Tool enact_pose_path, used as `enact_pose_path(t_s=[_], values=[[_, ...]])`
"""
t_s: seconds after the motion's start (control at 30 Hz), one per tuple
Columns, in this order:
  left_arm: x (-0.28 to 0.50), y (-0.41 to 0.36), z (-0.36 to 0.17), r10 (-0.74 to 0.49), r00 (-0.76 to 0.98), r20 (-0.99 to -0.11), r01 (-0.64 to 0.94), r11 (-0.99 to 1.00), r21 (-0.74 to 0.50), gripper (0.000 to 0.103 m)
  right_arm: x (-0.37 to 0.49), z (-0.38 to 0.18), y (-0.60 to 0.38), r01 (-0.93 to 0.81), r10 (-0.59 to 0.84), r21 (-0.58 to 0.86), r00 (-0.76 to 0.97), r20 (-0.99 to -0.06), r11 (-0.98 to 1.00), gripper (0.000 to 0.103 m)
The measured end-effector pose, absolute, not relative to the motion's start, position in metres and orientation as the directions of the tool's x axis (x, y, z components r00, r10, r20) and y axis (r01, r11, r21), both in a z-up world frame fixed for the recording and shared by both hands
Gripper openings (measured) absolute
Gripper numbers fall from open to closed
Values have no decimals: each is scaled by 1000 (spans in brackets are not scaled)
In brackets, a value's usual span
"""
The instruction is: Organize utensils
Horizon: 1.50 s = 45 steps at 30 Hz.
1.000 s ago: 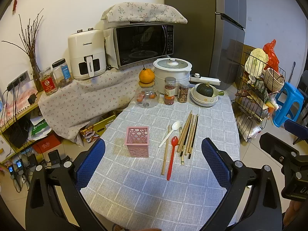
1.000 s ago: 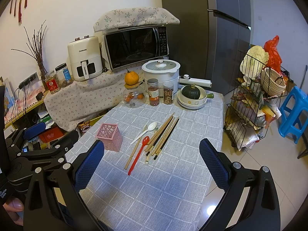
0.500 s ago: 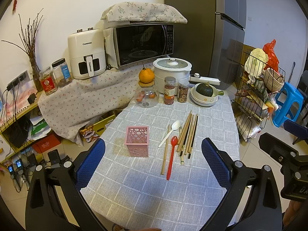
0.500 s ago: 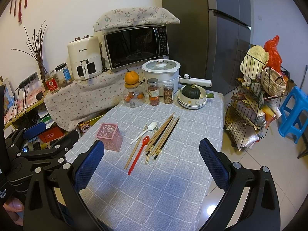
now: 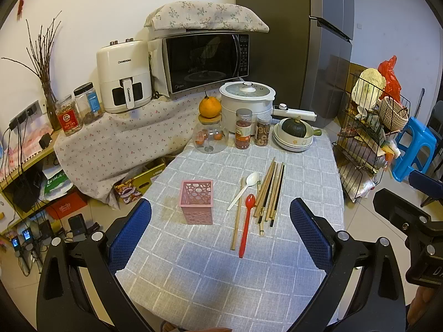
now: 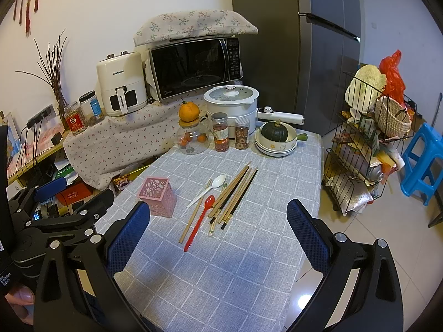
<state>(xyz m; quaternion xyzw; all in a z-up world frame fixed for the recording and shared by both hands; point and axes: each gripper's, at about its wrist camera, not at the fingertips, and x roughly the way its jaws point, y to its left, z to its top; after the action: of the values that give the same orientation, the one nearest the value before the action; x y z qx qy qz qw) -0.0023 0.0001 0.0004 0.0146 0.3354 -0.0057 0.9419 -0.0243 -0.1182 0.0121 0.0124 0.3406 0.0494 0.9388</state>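
Note:
A pink perforated holder [image 5: 196, 205] [image 6: 157, 199] stands upright on the grey checked tablecloth. To its right lie a white spoon [image 5: 245, 185] [image 6: 209, 188], a red spoon [image 5: 246, 225] [image 6: 199, 222], a lone wooden chopstick [image 5: 237, 215] [image 6: 193, 213] and a bundle of several chopsticks [image 5: 270, 192] [image 6: 234, 195]. My left gripper [image 5: 220, 229] is open and empty, held above the near end of the table. My right gripper [image 6: 218, 231] is open and empty too, beside it to the right. Neither touches anything.
At the table's far end stand a glass jar with an orange on top [image 5: 210, 127], two spice jars [image 5: 243, 132], stacked bowls with a green squash [image 5: 293, 135] and a white cooker [image 5: 246, 99]. A wire rack [image 5: 365, 144] stands right of the table.

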Motion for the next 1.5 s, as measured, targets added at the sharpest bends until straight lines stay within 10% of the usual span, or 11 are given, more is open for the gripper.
enact_pose_path(t_s=[1.5], values=[[23,6,-21,31,743,-668,-6,999,40,96,0,-9,-114,-82,65,8,730,-681,997,96]])
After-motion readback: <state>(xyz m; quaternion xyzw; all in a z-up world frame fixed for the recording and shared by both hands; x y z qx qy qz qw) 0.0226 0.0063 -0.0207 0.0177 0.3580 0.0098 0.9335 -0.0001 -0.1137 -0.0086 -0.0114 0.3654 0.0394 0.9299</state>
